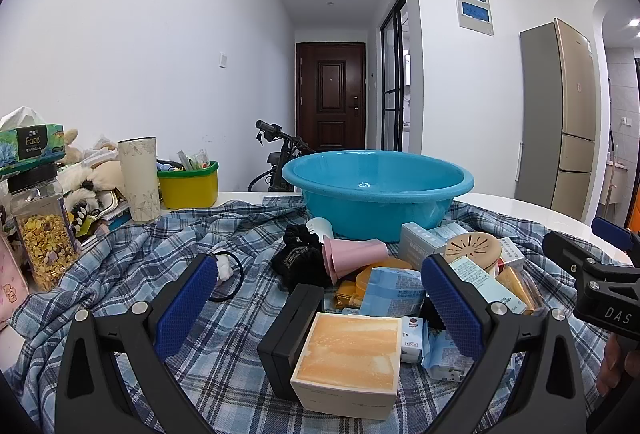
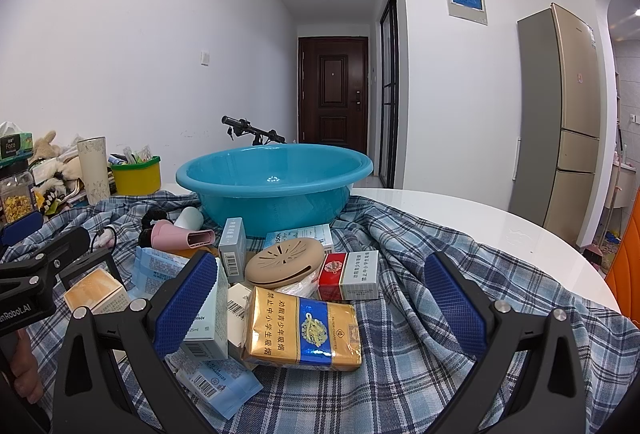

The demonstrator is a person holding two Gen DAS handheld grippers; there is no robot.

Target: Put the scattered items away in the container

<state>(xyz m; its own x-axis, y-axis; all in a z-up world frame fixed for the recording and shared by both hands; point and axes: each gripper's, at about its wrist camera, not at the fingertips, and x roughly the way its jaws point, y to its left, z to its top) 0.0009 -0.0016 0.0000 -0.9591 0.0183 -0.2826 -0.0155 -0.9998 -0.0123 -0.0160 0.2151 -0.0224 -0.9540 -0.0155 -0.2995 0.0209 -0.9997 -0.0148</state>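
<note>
A blue basin [image 1: 378, 189] [image 2: 274, 185] stands empty at the back of a plaid cloth [image 1: 160, 258] [image 2: 420, 354]. Scattered items lie in front of it. My left gripper [image 1: 320, 310] is open, its jaws wide, above a cream and orange box [image 1: 350, 358] that rests against a black box [image 1: 290, 338]. Beyond lie a pink cone-shaped piece [image 1: 352, 254], a black scrunchie [image 1: 298, 254] and a tan round lid [image 1: 472, 252]. My right gripper [image 2: 320, 310] is open over a gold and blue cigarette pack [image 2: 304, 330]. A red and white pack [image 2: 348, 276] and the tan lid [image 2: 284, 260] lie behind it.
Left of the cloth stand a yellow tub [image 1: 190, 183], a tall cream cup [image 1: 139, 177], a cereal jar [image 1: 44, 234] and a tissue box [image 1: 32, 145]. The white table's edge [image 2: 520, 230] curves on the right. A fridge [image 2: 560, 121] stands behind it.
</note>
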